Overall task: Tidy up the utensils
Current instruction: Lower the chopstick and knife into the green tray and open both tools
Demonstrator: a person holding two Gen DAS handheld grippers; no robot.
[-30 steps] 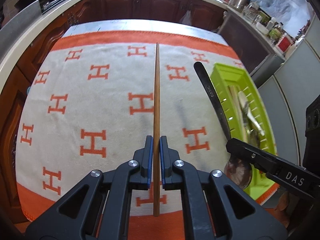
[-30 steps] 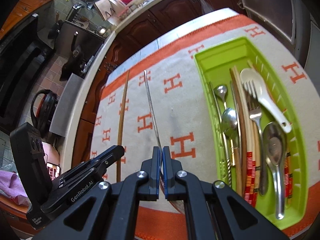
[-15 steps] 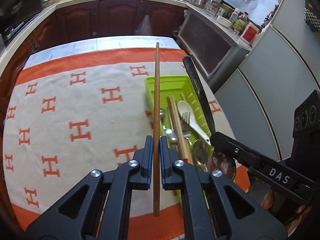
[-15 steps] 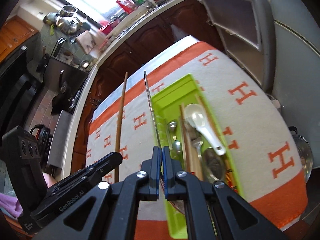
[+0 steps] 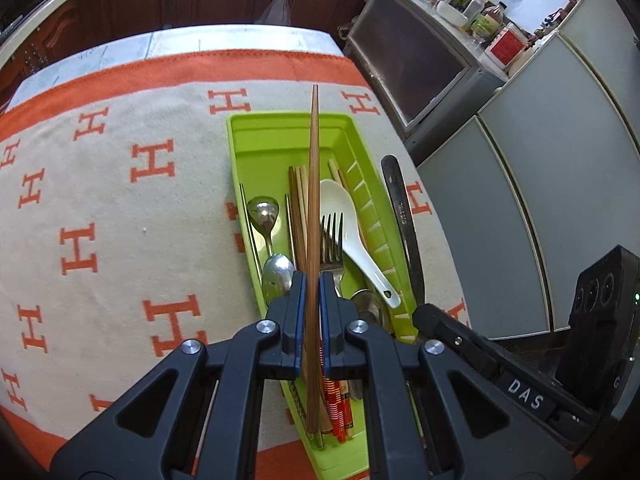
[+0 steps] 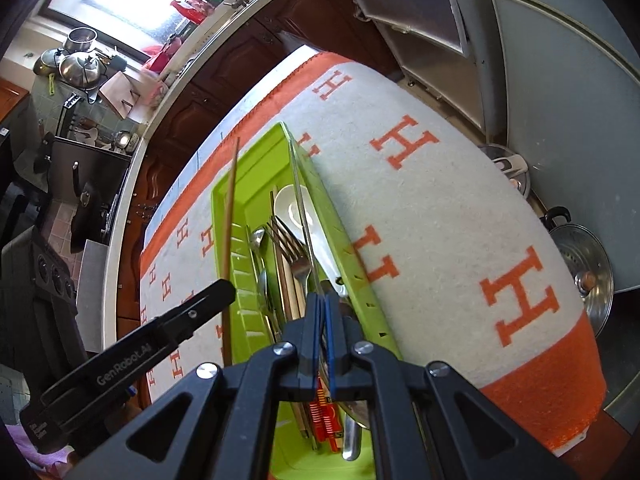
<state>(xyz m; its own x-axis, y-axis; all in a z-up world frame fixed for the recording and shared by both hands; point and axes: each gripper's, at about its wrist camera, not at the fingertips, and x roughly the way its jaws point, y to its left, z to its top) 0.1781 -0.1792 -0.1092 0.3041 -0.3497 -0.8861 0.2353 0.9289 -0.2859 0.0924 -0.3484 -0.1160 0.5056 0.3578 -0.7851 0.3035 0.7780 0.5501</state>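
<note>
My left gripper is shut on a long brown wooden chopstick, which points forward over the lime-green tray. Inside the tray lie a white plastic spoon, a fork, steel spoons and other chopsticks. My right gripper is shut on a steel spoon, seen edge-on, its handle reaching along the tray's right wall. In the left wrist view that handle runs just outside the tray's right rim. The left gripper and its chopstick hang over the tray's left side.
The tray sits near the right edge of a cream blanket with orange H marks and orange border. Grey cabinet doors stand close on the right. Steel pots sit low beyond the table edge. Dark wooden kitchen cabinets line the back.
Both grippers have swung right from over the bare blanket to over the green tray, each still holding its utensil. The tray now lies directly under the chopstick.
</note>
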